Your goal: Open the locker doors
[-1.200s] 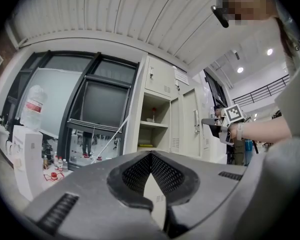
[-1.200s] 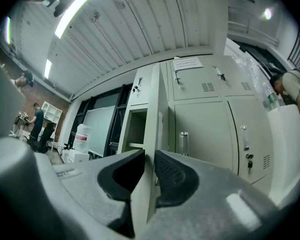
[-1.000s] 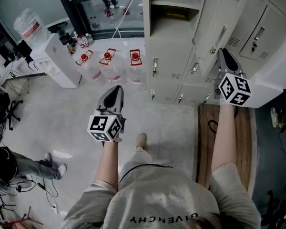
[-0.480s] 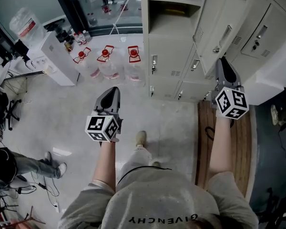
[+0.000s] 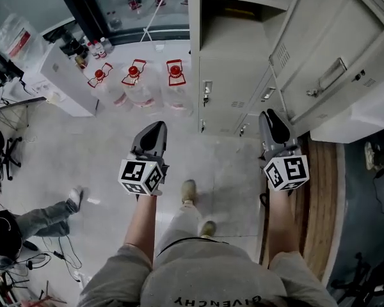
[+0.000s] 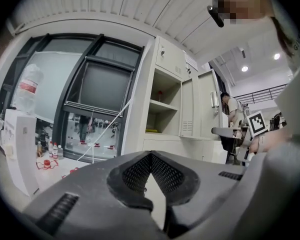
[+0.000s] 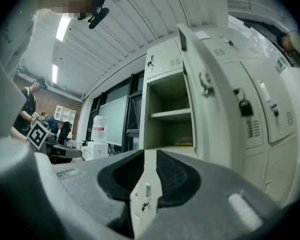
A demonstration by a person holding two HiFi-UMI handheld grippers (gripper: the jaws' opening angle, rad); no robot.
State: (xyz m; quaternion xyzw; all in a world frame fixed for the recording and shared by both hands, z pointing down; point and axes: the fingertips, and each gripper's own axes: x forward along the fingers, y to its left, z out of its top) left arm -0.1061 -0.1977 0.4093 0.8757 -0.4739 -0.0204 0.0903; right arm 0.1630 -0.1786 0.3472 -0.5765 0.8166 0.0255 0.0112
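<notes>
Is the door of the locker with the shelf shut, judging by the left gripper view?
No: the door stands swung out to the side, leaving the shelf inside the locker in plain view.

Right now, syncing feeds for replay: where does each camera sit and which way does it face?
Head view: on the person's head, steeply down at floor, left tool, right tool, forearms.
Left gripper view: on left tool, along shut jaws, toward the open locker.
Right gripper view: on right tool, along empty, opening jaws, toward that locker.
Shared: both gripper views show its shelf.
</notes>
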